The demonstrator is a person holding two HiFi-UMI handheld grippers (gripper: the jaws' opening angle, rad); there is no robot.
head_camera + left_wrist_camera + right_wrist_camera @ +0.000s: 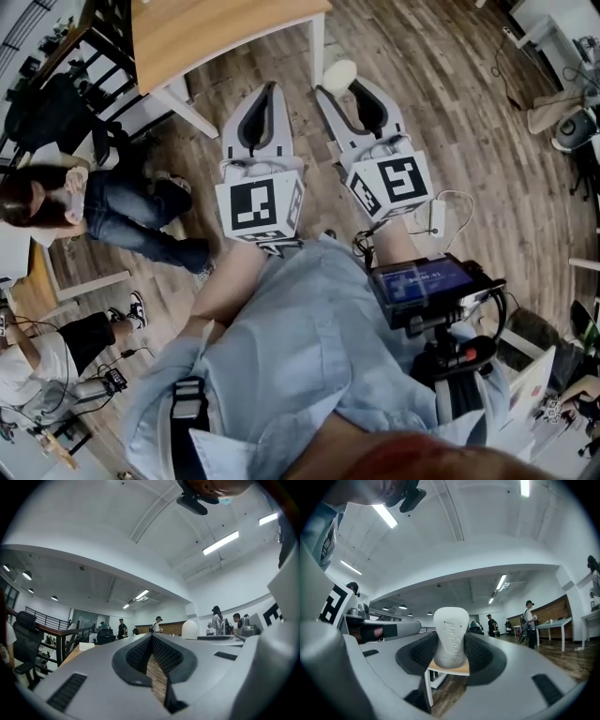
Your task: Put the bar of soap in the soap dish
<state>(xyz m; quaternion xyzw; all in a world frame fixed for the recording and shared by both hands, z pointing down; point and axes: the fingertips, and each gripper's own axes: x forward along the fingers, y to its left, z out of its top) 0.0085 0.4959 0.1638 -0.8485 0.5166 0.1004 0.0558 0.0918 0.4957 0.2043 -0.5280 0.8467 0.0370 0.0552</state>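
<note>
The bar of soap [338, 73] is white and oval. My right gripper [343, 90] is shut on it, and the bar sticks out past the fingertips. In the right gripper view the soap [451, 637] stands upright between the dark pads of the right gripper [451, 654], with raised lettering facing the camera. My left gripper [271, 90] is held beside it on the left, shut with nothing in it. In the left gripper view the left gripper [151, 638] has its tips touching. No soap dish shows in any view. Both grippers are held in the air above a wooden floor.
A wooden table [220, 33] with white legs stands just beyond the grippers. A seated person [122, 211] is at the left, another at the lower left. A white adapter [437, 217] and its cable lie on the floor. Several people stand in the distance [529, 620].
</note>
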